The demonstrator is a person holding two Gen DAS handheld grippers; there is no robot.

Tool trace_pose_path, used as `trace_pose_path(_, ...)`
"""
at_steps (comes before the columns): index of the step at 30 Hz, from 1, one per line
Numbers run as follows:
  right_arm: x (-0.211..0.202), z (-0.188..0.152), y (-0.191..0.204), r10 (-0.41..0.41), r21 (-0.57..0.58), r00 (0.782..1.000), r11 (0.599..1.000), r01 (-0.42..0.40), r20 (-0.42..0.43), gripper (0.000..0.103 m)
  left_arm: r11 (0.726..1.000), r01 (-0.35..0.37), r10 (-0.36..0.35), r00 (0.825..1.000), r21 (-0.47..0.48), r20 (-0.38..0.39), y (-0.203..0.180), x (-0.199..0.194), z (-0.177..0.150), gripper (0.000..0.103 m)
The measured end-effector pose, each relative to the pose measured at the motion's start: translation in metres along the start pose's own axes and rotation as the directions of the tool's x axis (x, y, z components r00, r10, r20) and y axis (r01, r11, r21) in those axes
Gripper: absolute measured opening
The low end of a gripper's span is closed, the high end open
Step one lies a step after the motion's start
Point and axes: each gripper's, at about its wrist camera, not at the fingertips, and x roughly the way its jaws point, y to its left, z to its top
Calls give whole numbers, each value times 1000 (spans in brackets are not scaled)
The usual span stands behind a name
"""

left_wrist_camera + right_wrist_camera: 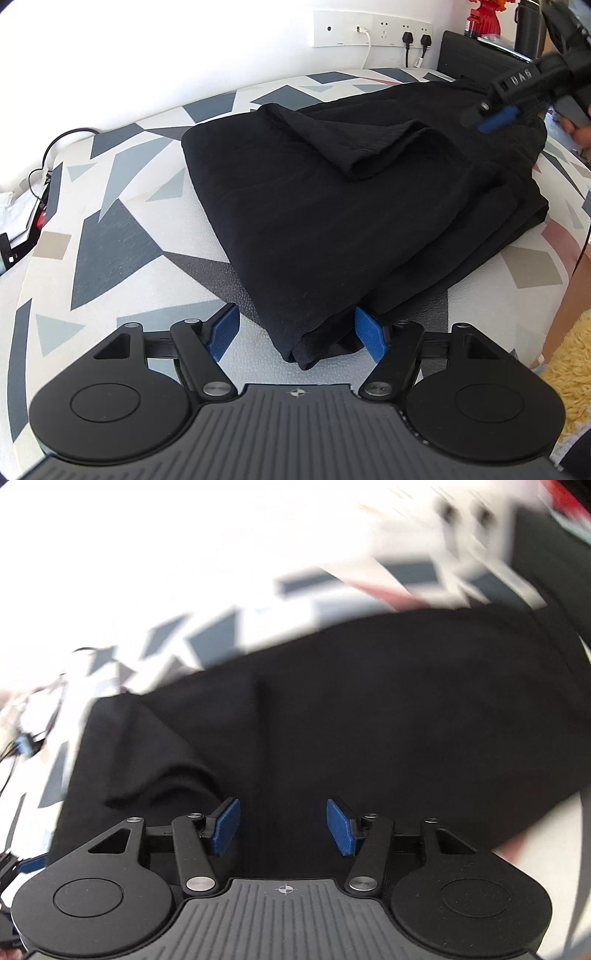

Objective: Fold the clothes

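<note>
A: The black garment (332,221) lies on the patterned bed (110,229), already doubled into a thick stack – the bulk of the folding looks done.

B: But a loose flap sits rumpled on top, far side. That wants flattening, maybe one more fold.

A: Left gripper (295,336) – spread, its blue pads flanking the near corner, not pinching it as far as I can tell.

B: Right gripper (283,827) hovers over the cloth at the far end, part open, nothing between its pads.
</note>
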Motion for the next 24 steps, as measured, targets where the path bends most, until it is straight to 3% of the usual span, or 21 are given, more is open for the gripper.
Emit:
trace_pose_path(2,16,9,31,32,-152,999,988,-30,11,60,1000,-10,10,1000,-9,1,0,-2,-1,70)
trace_pose_path(4,39,10,68,9,-361,1000,933,-6,7,79,1000,-20,20,1000,-18,1,0,-3,-2,71)
trace_pose_path(7,68,0,112,-73,-605,997,792,74,25,79,998,-31,31,1000,-49,4,2,-5,-3,70)
trace_pose_path(9,82,-4,124,-89,-659,995,747,90,36,70,997,-35,35,999,-73,5,4,-5,-3,70)
trace_pose_path(10,85,-4,128,-80,-657,996,750,79,28,57,996,-37,38,999,-80,5,3,-5,-3,70)
trace_pose_path(11,87,3,127,-59,-620,998,782,59,21,39,996,-41,41,999,-83,5,3,-5,-4,70)
trace_pose_path(13,92,22,116,-12,-498,1000,867,20,18,30,995,-47,47,999,-88,4,2,-5,-4,70)
trace_pose_path(15,95,39,87,16,-283,999,959,-5,36,19,994,-48,48,999,-96,2,3,-5,-4,70)
trace_pose_path(16,97,49,72,15,-162,999,987,-8,41,13,994,-47,48,999,-100,1,4,-5,-4,70)
trace_pose_path(18,110,68,41,28,73,999,997,-30,22,13,993,-46,46,999,-106,0,5,-5,-4,70)
trace_pose_path(20,118,77,15,46,244,999,969,-43,-4,15,993,-45,45,999,-108,-1,5,-5,-3,70)
trace_pose_path(21,119,80,4,46,302,999,952,-41,-7,19,993,-47,47,999,-106,-3,5,-4,-2,70)
trace_pose_path(23,115,82,-9,9,348,1000,938,-11,6,39,994,-51,51,999,-100,-6,5,-3,-2,70)
trace_pose_path(24,111,83,-13,-4,345,1000,939,-2,17,40,994,-51,50,999,-100,-7,6,-2,-1,70)
